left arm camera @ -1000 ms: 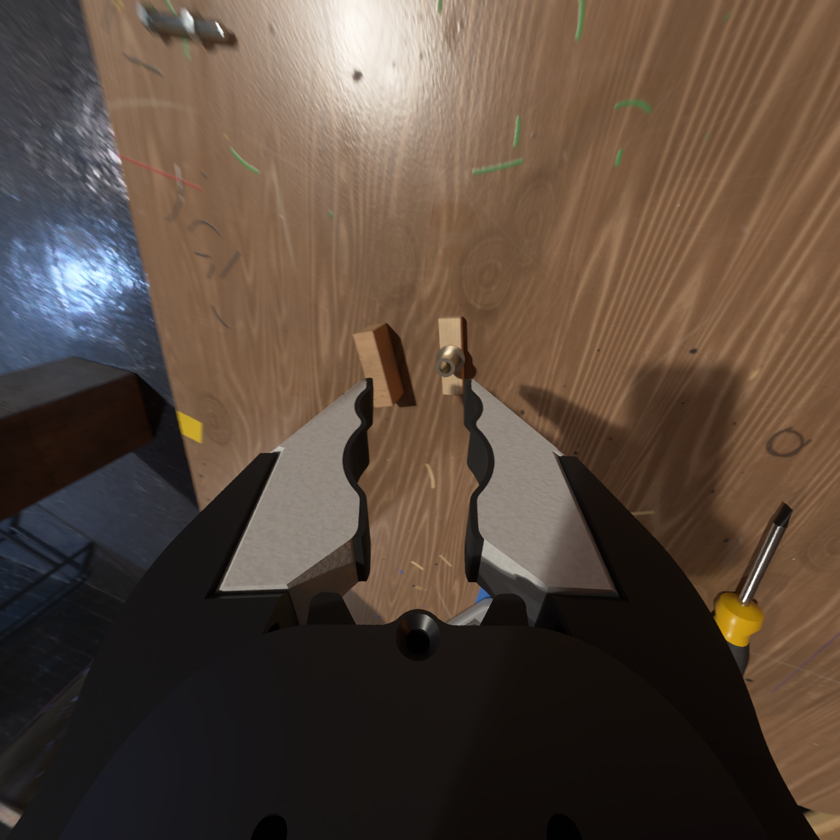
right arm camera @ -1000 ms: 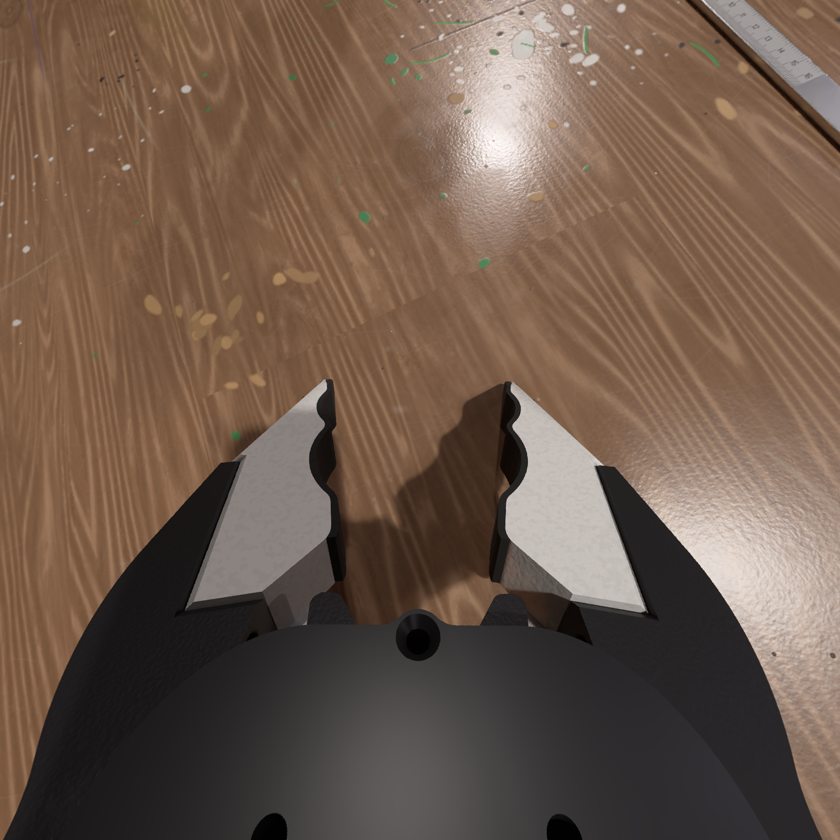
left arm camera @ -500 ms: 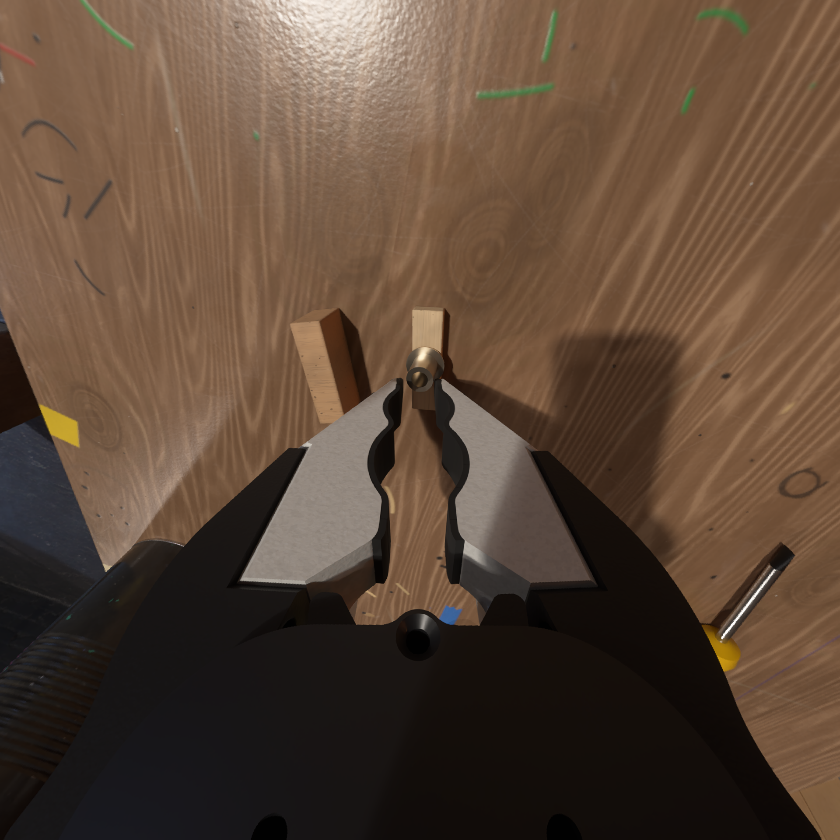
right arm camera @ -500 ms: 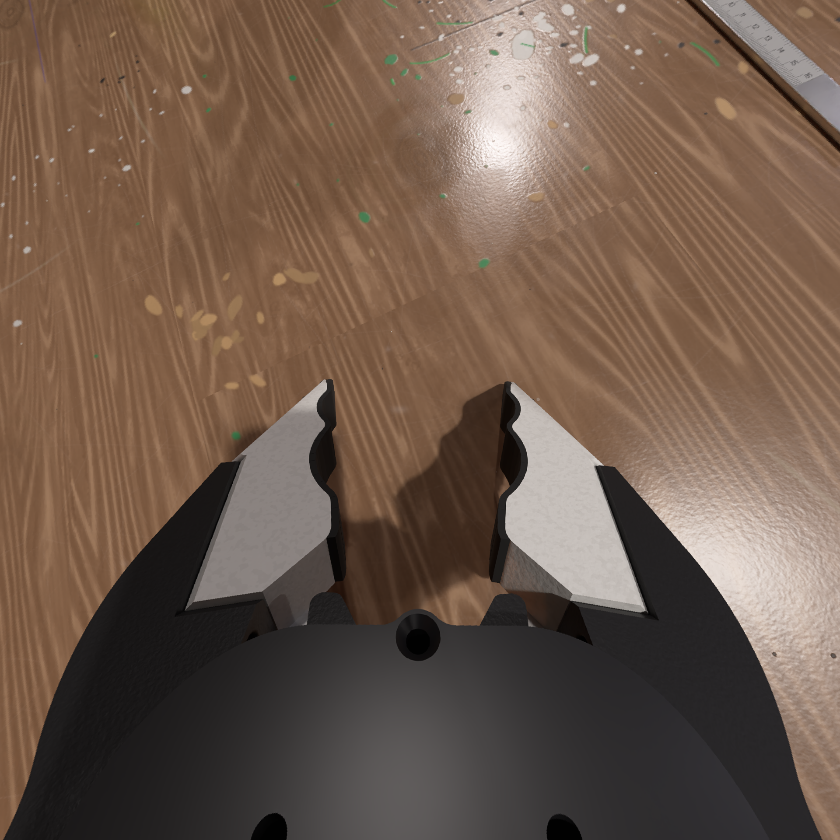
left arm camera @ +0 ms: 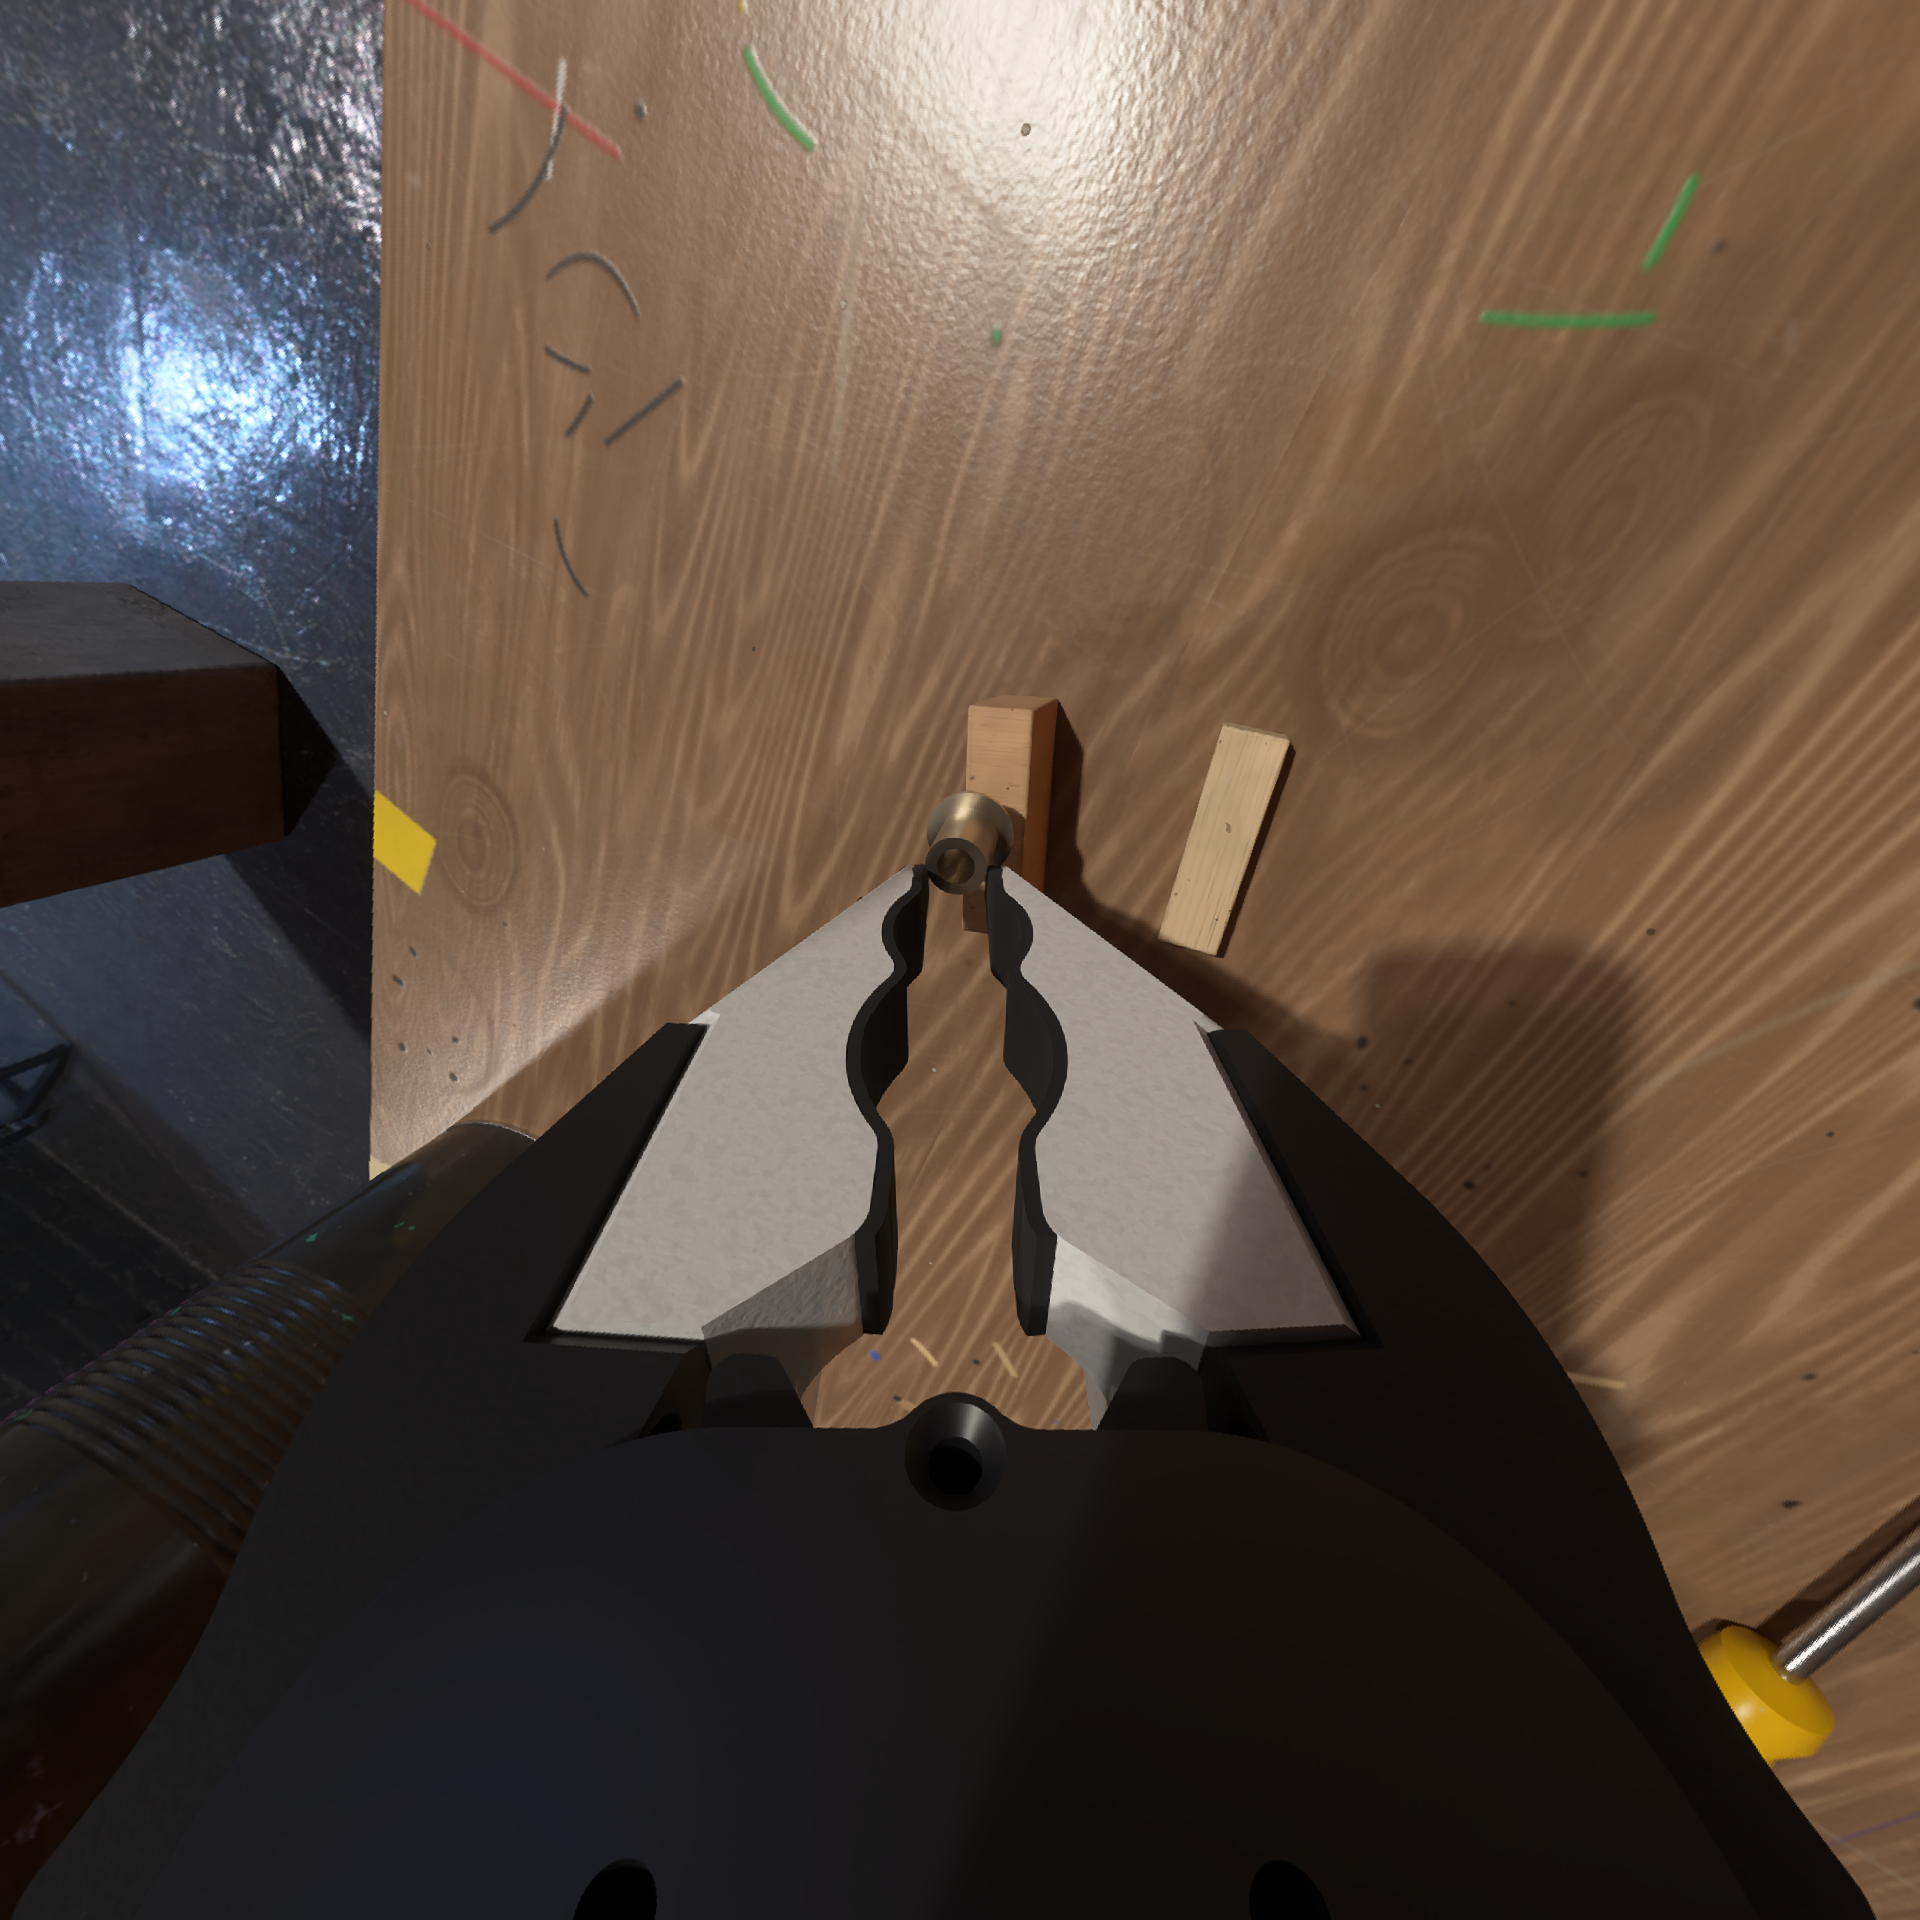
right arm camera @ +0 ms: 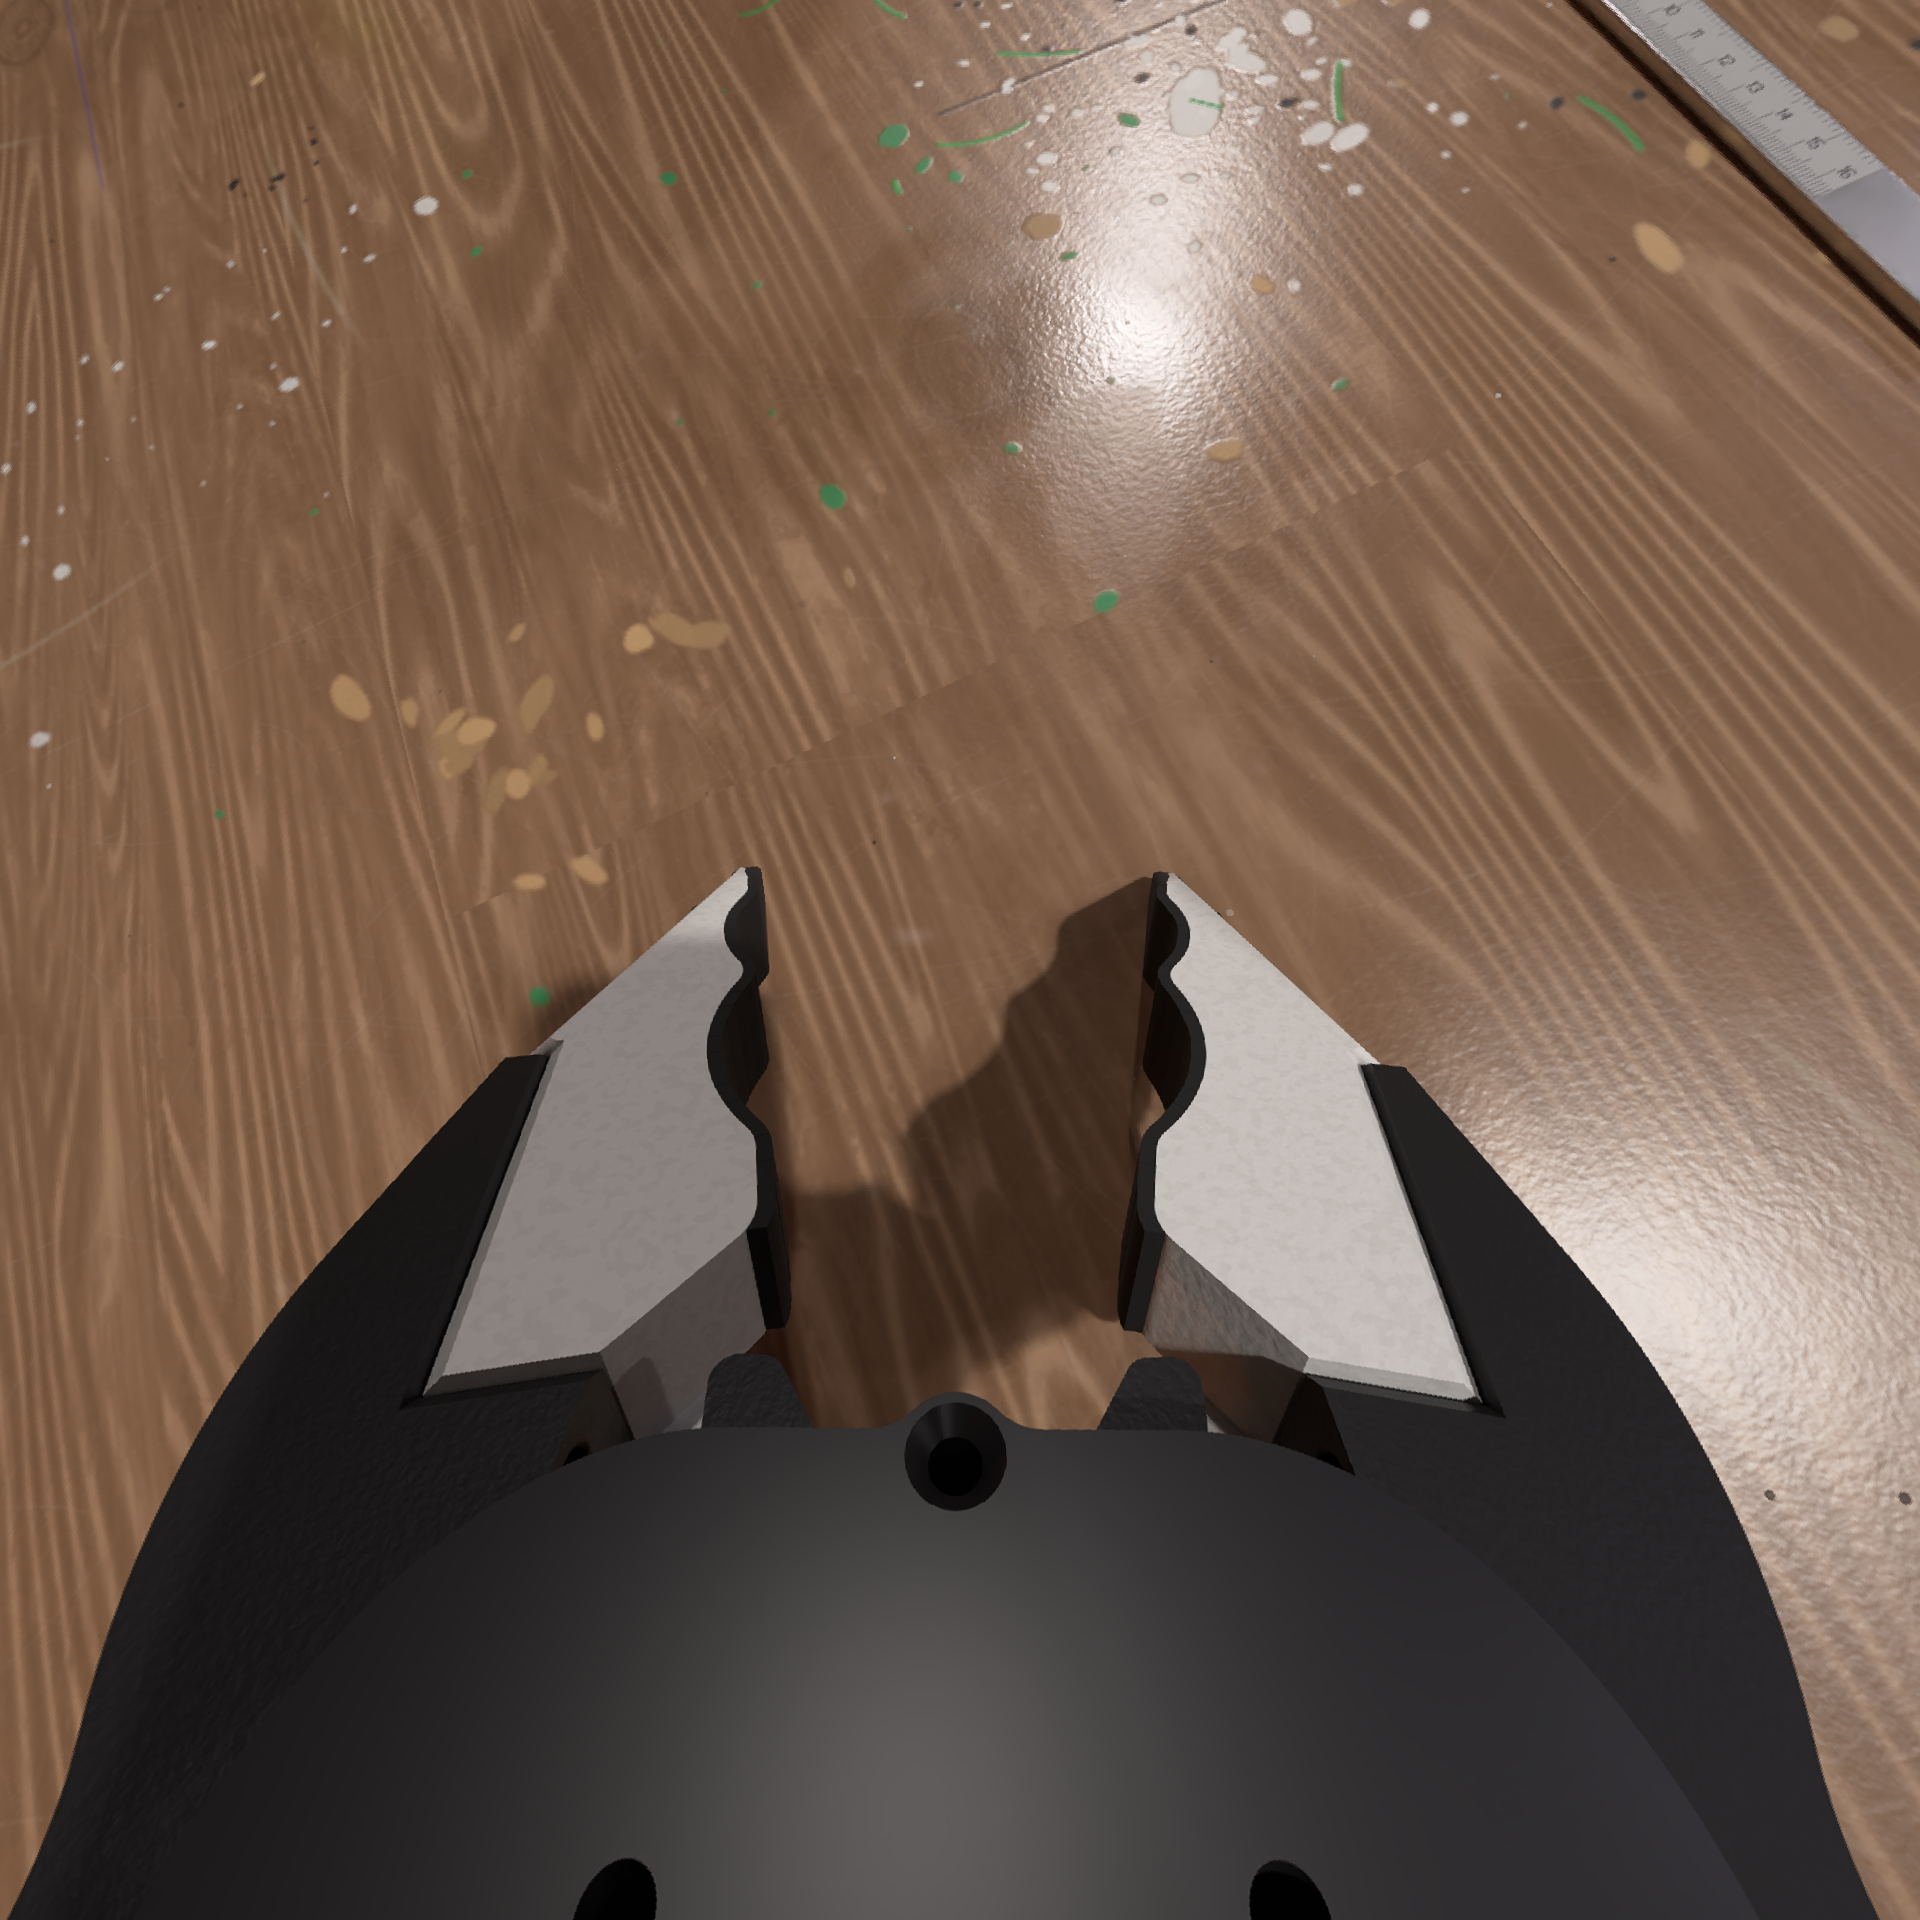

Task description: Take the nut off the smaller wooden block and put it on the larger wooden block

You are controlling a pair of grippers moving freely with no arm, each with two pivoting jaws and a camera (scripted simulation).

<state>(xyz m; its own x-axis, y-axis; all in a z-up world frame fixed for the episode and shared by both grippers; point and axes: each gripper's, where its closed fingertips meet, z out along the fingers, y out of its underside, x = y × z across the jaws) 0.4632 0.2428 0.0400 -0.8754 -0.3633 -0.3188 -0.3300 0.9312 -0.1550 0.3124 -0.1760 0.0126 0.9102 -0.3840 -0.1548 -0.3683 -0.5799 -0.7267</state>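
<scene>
The brass nut (left arm camera: 966, 844) sits pinched at the very tips of the left gripper (left arm camera: 957, 875), its bore facing back along the jaws. At twelve o'clock just behind it lies the larger wooden block (left arm camera: 1006, 774); the smaller wooden block (left arm camera: 1226, 836), bare, lies at two o'clock. The right gripper (right arm camera: 954, 875) hangs spread over empty tabletop (right arm camera: 1351, 644), well out of it.

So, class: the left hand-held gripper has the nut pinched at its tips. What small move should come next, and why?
Probably lower it. The left hand-held gripper holds the nut in front of the darker, larger block, apparently above it; the paler, smaller block lies bare alongside.
</scene>
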